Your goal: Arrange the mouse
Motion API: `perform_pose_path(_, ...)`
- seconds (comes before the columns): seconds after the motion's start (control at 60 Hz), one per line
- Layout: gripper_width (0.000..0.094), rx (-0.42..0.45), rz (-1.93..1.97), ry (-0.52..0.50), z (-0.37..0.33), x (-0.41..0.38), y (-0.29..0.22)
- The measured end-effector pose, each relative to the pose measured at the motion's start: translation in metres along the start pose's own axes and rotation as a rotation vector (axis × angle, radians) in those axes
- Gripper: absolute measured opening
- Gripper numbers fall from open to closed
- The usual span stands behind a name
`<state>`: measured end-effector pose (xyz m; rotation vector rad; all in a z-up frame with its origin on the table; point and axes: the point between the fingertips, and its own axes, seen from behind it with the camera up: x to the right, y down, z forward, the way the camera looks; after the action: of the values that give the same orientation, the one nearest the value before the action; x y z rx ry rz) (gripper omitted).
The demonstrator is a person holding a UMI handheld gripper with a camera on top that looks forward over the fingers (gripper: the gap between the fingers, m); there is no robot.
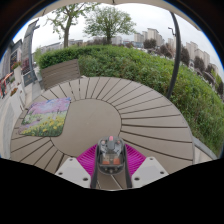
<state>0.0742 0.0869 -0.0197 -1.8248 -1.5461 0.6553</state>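
A small grey and black computer mouse [111, 153] with a red mark on top sits between my gripper's two fingers, whose magenta pads [88, 158] press on both of its sides. My gripper [111, 160] is shut on the mouse and holds it over a round wooden slatted table [150, 110]. A rectangular mouse mat [45, 116] with a landscape picture lies on the table beyond the fingers, to the left.
A wooden bench [60, 72] stands behind the table at the left. A green hedge [150, 65] runs round the far side of the table, with trees and buildings beyond it. Items lie at the far left edge [10, 85].
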Motion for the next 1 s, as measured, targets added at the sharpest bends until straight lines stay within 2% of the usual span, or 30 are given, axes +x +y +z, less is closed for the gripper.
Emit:
perform_pose_path(0.067, 0.0391, -0.021, 0.035, -0.006, -0.007, -0.001, -0.012)
perform_pose_path(0.167, 0.039, 0.054, 0.024, -0.027, -0.026, -0.022, -0.072)
perform_pose_path(0.283, 0.039, 0.113, 0.045, -0.112, -0.035, -0.092, -0.14)
perform_pose_path(0.367, 0.0389, 0.132, 0.04, -0.158, -0.024, -0.157, -0.169)
perform_pose_path(0.5, 0.039, 0.107, 0.033, -0.197, 0.015, -0.256, -0.167)
perform_pose_path(0.55, 0.0393, 0.096, 0.021, -0.173, 0.038, -0.275, -0.155)
perform_pose_path(0.633, 0.0403, 0.019, 0.034, -0.106, 0.065, -0.286, -0.118)
perform_pose_path(0.7, 0.0449, -0.035, 0.051, -0.068, 0.08, -0.287, -0.091)
perform_pose_path(0.75, 0.0502, 0.0, 0.045, -0.05, 0.078, -0.288, -0.092)
perform_pose_path(0.783, 0.0633, -0.01, 0.029, -0.036, 0.077, -0.286, -0.093)
perform_pose_path(0.817, 0.0818, -0.024, 0.01, -0.03, 0.07, -0.287, -0.092)
perform_pose_path(0.833, 0.0865, -0.029, 0.001, -0.029, 0.067, -0.288, -0.094)
perform_pose_path(0.867, 0.0828, -0.035, -0.006, -0.019, 0.059, -0.286, -0.097)
perform_pose_path(1.0, 0.0846, -0.061, 0.008, 0.007, -0.016, -0.276, -0.118)
